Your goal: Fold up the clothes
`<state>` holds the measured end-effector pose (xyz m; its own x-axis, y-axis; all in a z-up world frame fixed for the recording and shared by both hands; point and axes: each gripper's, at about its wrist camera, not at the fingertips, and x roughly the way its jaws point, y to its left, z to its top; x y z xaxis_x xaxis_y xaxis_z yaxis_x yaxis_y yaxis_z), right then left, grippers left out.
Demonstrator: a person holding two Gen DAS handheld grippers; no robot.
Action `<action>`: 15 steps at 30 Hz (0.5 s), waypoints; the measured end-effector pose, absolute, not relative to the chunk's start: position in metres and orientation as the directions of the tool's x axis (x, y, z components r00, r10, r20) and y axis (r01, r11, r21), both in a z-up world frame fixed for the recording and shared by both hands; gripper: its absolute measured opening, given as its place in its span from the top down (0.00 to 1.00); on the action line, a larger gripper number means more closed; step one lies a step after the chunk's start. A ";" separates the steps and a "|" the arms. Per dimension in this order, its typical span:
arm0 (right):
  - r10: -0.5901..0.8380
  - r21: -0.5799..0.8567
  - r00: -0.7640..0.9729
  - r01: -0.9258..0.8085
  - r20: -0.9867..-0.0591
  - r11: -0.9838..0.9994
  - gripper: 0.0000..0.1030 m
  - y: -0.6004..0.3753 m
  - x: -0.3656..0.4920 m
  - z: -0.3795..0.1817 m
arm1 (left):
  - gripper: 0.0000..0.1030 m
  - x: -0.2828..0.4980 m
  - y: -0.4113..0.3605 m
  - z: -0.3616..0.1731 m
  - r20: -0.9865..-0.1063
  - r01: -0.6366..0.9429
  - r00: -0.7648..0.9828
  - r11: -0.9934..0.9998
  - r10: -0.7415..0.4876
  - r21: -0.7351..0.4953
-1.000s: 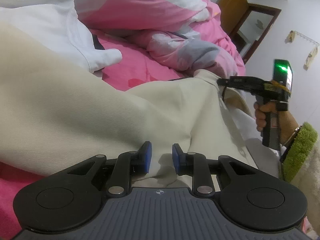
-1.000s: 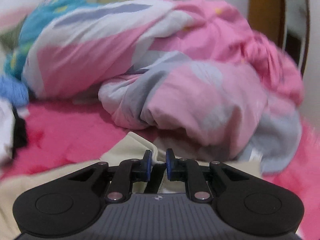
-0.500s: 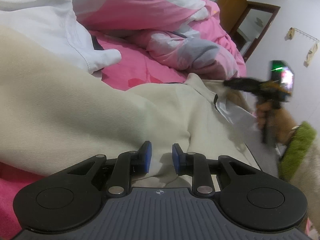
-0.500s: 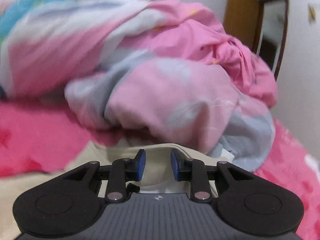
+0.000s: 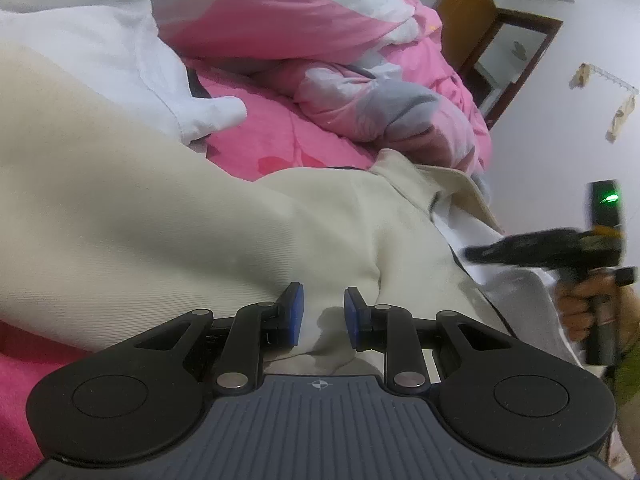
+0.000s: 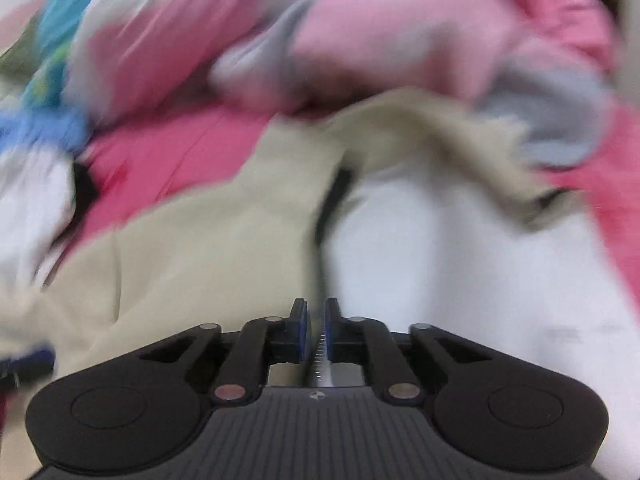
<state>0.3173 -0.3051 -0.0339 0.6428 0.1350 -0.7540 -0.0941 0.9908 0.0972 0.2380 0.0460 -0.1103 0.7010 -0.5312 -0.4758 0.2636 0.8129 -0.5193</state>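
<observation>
Fingers first: on my left gripper the blue pads stand a clear gap apart, with cream cloth running beneath and between them but nothing pinched that I can see. My right gripper has its pads nearly together on a thin edge with a toothed line, which I take for the zipper edge of the cream jacket; that view is badly blurred, so I judge this a grip on the jacket's front edge without being sure. The jacket lies spread across the near part of the pink bed, its collar toward the far side, just against the rumpled pink and grey quilt, and its white lining shows where the front lies open on my right. A white garment sits bunched toward the bed's far left corner, touching the jacket's far edge. As for progress, I judge the jacket far from a tidy folded bundle: it lies long and loose, one front panel turned back, with no flat stacked layers visible. What remains, as I read it, is bringing the panels and sleeves in and doubling the body over; the white garment looks unfolded as well.
</observation>
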 end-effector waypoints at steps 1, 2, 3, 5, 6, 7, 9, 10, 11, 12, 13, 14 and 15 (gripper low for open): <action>0.104 0.075 0.665 -0.073 -0.739 0.995 0.90 -0.310 0.306 -0.021 | 0.76 0.238 0.046 -0.110 -0.476 0.264 0.701 0.813 -0.531 -0.519; 0.075 0.055 0.686 -0.051 -0.724 0.997 0.90 -0.315 0.293 -0.008 | 0.76 0.238 0.046 -0.110 -0.477 0.264 0.701 0.813 -0.531 -0.518; 0.068 0.062 0.694 -0.034 -0.716 0.998 0.90 -0.322 0.272 0.001 | 0.76 0.238 0.045 -0.110 -0.477 0.264 0.701 0.814 -0.530 -0.518; 0.054 0.077 0.711 -0.001 -0.701 0.997 0.90 -0.336 0.228 0.018 | 0.76 0.238 0.045 -0.109 -0.476 0.265 0.700 0.813 -0.532 -0.519; 0.047 0.085 0.719 0.016 -0.694 0.996 0.89 -0.344 0.206 0.026 | 0.76 0.238 0.046 -0.109 -0.475 0.266 0.699 0.811 -0.534 -0.520; 0.040 0.093 0.726 0.033 -0.686 0.995 0.89 -0.351 0.184 0.035 | 0.76 0.238 0.046 -0.109 -0.475 0.267 0.698 0.810 -0.536 -0.522; 0.028 0.119 0.733 0.072 -0.680 0.990 0.87 -0.366 0.141 0.042 | 0.75 0.238 0.046 -0.108 -0.471 0.271 0.697 0.807 -0.541 -0.526; 0.018 0.140 0.732 0.107 -0.681 0.984 0.87 -0.374 0.115 0.039 | 0.74 0.236 0.047 -0.107 -0.466 0.273 0.699 0.805 -0.542 -0.527; 0.009 0.161 0.728 0.139 -0.686 0.977 0.87 -0.380 0.094 0.034 | 0.72 0.235 0.048 -0.106 -0.461 0.276 0.702 0.803 -0.543 -0.528; 0.008 0.181 0.723 0.162 -0.691 0.970 0.87 -0.386 0.080 0.030 | 0.72 0.232 0.049 -0.104 -0.453 0.279 0.707 0.802 -0.544 -0.528; 0.007 0.201 0.719 0.185 -0.695 0.962 0.87 -0.389 0.065 0.025 | 0.70 0.229 0.051 -0.102 -0.444 0.279 0.715 0.803 -0.541 -0.527; 0.004 0.202 0.717 0.191 -0.697 0.960 0.86 -0.389 0.057 0.024 | 0.69 0.225 0.054 -0.100 -0.435 0.280 0.723 0.803 -0.537 -0.526; 0.002 0.203 0.715 0.196 -0.699 0.959 0.86 -0.389 0.050 0.022 | 0.69 0.222 0.057 -0.099 -0.425 0.273 0.734 0.803 -0.530 -0.530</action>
<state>0.0497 -0.3890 0.0223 0.7152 0.0019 -0.6990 0.1961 0.9593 0.2034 0.2219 0.0573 -0.0986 0.7341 -0.5299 -0.4247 0.2727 0.8028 -0.5303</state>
